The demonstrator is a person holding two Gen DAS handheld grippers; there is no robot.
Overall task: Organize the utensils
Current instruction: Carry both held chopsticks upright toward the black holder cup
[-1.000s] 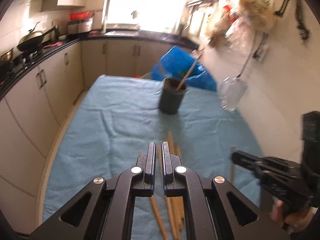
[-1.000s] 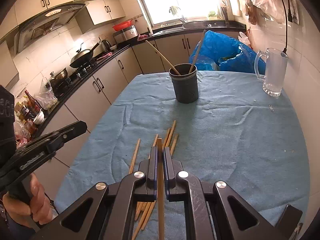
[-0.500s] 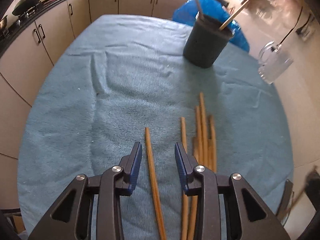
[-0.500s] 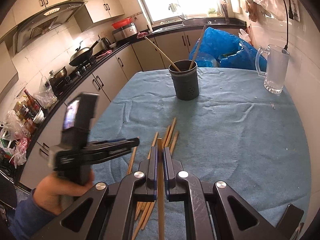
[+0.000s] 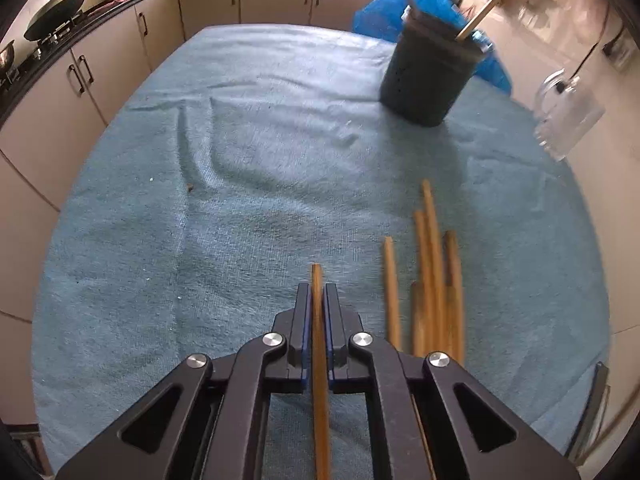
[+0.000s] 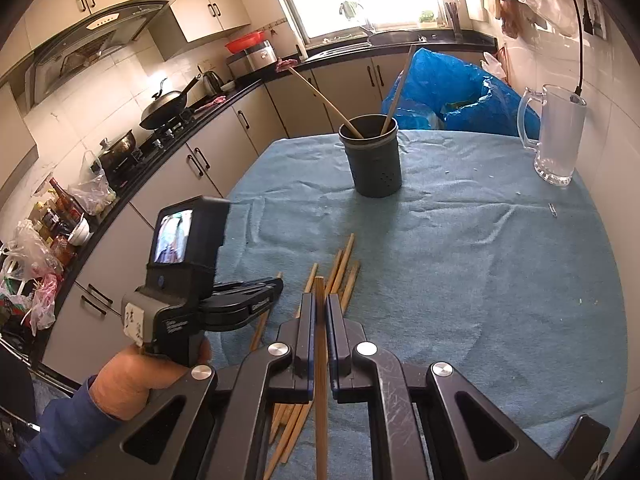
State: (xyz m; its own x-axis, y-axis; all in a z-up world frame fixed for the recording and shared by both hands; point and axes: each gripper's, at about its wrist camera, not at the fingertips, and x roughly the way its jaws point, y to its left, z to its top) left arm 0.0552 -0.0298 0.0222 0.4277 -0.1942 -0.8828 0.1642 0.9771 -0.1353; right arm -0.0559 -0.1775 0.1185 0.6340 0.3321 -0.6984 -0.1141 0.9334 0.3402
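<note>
Left gripper (image 5: 317, 294): jaws clenched on one chopstick (image 5: 319, 344), low over the blue cloth (image 5: 248, 184), with the loose chopsticks (image 5: 434, 280) lying just beside it to the right. Right gripper (image 6: 319, 306): jaws clamped on a second chopstick (image 6: 320, 380), above the same pile. Dark holder (image 6: 374, 156) stands well apart toward the far table edge, two sticks in it; bare cloth lies between.

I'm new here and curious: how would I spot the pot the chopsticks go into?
On the blue-cloth table, look toward the far end. The dark round holder stands upright there with two sticks leaning out, unlike the clear glass mug to its right.
</note>
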